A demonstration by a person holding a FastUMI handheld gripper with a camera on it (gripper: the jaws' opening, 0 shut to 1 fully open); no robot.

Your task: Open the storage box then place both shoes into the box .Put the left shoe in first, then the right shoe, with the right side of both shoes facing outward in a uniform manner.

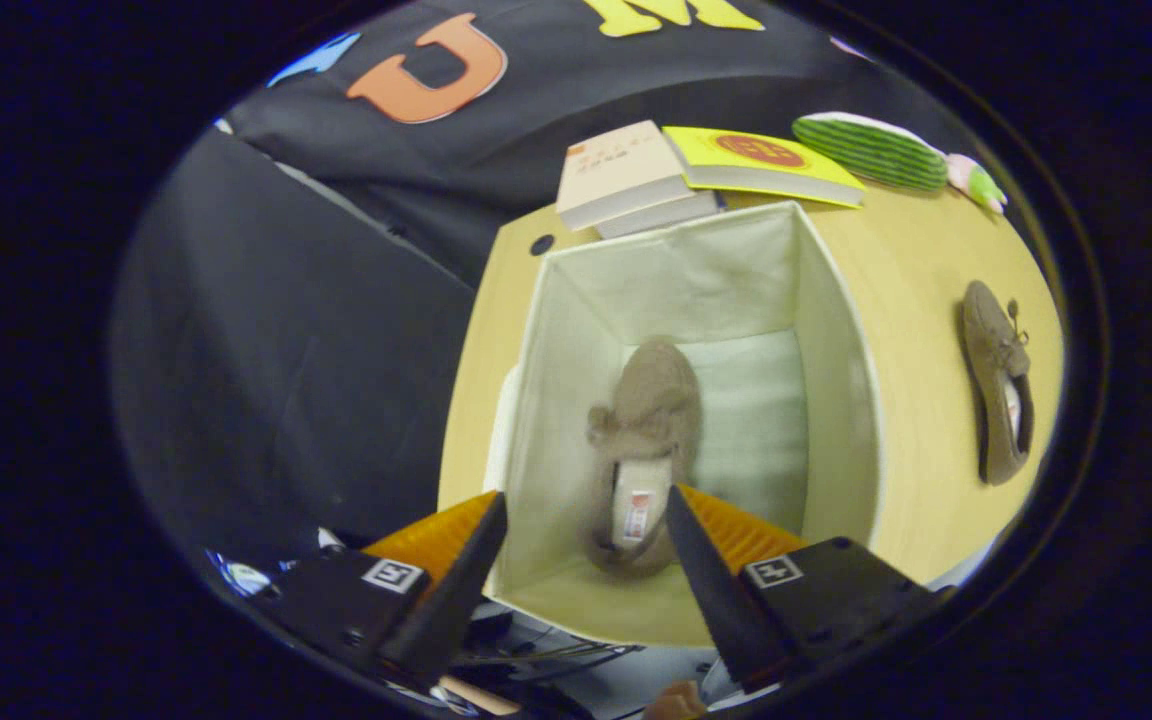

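Gripper [586,510] open over boxed shoe [641,450]

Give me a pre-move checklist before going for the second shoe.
1. Box open: ok.
2. First shoe lies inside the box, on its floor: ok.
3. Tongs open and holding nothing: ok.
4. Second shoe on the table, beside the box, nothing on it: ok.
5. Room left in the box beside the first shoe: ok.
6. Right side of the first shoe facing outward: cannot tell.
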